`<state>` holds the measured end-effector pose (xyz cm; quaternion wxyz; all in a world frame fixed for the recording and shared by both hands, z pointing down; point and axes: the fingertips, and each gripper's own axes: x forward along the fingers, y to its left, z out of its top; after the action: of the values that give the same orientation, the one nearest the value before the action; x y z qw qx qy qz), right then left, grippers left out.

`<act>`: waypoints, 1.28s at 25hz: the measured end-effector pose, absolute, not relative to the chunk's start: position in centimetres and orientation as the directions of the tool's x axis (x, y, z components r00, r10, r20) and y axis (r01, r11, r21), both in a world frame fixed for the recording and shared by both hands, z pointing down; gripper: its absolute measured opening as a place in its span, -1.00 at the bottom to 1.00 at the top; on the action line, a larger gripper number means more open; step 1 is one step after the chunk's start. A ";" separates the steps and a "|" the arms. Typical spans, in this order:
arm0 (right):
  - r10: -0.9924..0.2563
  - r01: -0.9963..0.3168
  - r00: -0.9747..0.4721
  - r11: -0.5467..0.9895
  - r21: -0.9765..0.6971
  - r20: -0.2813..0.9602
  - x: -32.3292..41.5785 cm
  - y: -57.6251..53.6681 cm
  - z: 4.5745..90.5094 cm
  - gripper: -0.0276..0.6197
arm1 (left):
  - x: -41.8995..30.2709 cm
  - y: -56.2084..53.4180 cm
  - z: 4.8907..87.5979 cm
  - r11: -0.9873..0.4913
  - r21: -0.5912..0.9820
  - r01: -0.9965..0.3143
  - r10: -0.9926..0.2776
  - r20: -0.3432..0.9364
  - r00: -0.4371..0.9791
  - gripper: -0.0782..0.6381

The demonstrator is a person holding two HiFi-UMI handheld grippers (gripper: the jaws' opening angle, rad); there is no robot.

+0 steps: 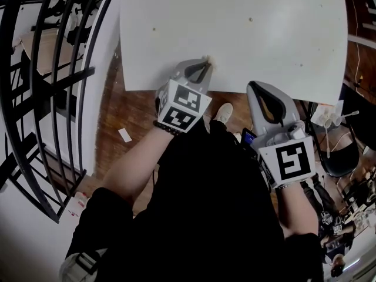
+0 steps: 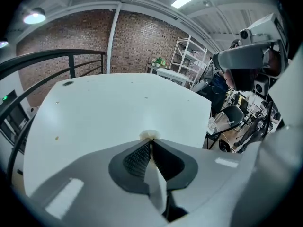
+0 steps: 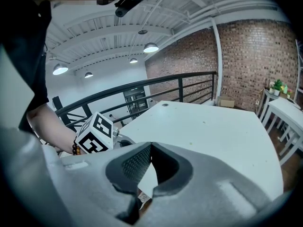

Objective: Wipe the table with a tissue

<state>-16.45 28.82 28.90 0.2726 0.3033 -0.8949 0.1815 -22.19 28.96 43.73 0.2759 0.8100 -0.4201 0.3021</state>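
Overhead, a white table (image 1: pixel 235 34) fills the upper part of the head view. Its top is bare apart from a few small dark specks (image 1: pixel 250 20). Below its near edge runs a brown wood floor (image 1: pixel 135 110), where a scrap of paper (image 1: pixel 124 135) lies. A black railing (image 1: pixel 53 69) curves along the left side. The left gripper view shows a brick wall (image 2: pixel 137 41) beyond the table, white shelves (image 2: pixel 189 56) beside it, and strip lights on the ceiling. A dark chair (image 1: pixel 346 157) stands off the table's right corner.

The tissue (image 2: pixel 150 135) is a small pale wad pinched at the very tips of the left gripper (image 1: pixel 202 63), whose jaws are clamped on it. It pokes out just past the tips, at the table's near edge. Whether it touches the top cannot be told. The right gripper (image 1: pixel 254 86) is closed tight with nothing between its jaws. Its tips sit at the same near edge, to the right of the tissue and apart from it.
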 end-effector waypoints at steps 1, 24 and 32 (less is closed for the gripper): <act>-0.443 -0.643 -0.666 0.749 -0.160 0.600 -16.6 28.6 28.9 -0.94 | -22.3 28.8 43.8 -0.496 0.196 -0.846 -0.510 0.723 0.466 -0.69; -0.432 -0.646 -0.661 0.744 -0.172 0.614 -18.9 27.0 29.4 -0.94 | -25.4 26.2 44.1 -0.502 0.167 -0.849 -0.507 0.738 0.445 -0.69; -0.423 -0.627 -0.676 0.760 -0.170 0.604 -20.4 26.6 29.2 -0.94 | -27.4 25.7 42.2 -0.479 0.188 -0.857 -0.561 0.686 0.464 -0.69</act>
<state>-20.42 26.58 29.18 0.2764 0.2929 -0.8964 0.1850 -27.38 25.70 42.21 0.2653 0.8133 -0.4359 0.2796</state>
